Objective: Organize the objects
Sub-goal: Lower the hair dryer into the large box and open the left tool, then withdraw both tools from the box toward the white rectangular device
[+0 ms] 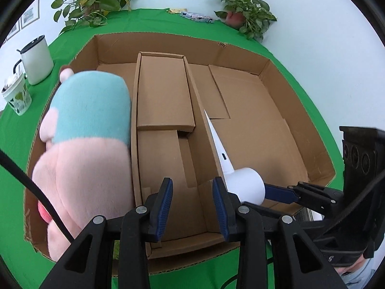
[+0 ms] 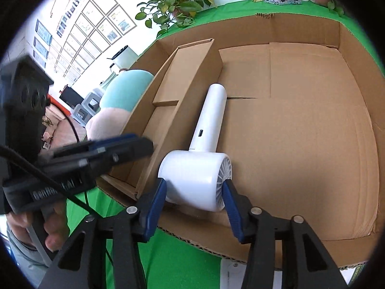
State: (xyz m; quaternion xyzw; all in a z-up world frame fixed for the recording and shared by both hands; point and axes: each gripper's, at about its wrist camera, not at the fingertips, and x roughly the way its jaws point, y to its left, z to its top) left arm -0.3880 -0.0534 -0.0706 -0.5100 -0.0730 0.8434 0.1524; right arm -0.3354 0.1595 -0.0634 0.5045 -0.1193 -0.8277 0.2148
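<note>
A large cardboard box (image 1: 298, 130) with a narrow middle divider compartment (image 1: 163, 96) lies on a green cloth. A pink and teal plush toy (image 1: 89, 144) fills its left section and also shows in the right wrist view (image 2: 115, 106). A white handheld fan (image 2: 199, 168) lies in the right section against the divider. My right gripper (image 2: 195, 190) is shut on the fan's round head. My left gripper (image 1: 192, 207) is open and empty above the middle compartment; it shows in the right wrist view (image 2: 134, 144) too.
A white kettle (image 1: 37, 60) and a patterned cup (image 1: 16, 96) stand left of the box. Two potted plants (image 1: 96, 0) (image 1: 243, 9) and a small packet (image 1: 197, 16) sit at the table's far edge.
</note>
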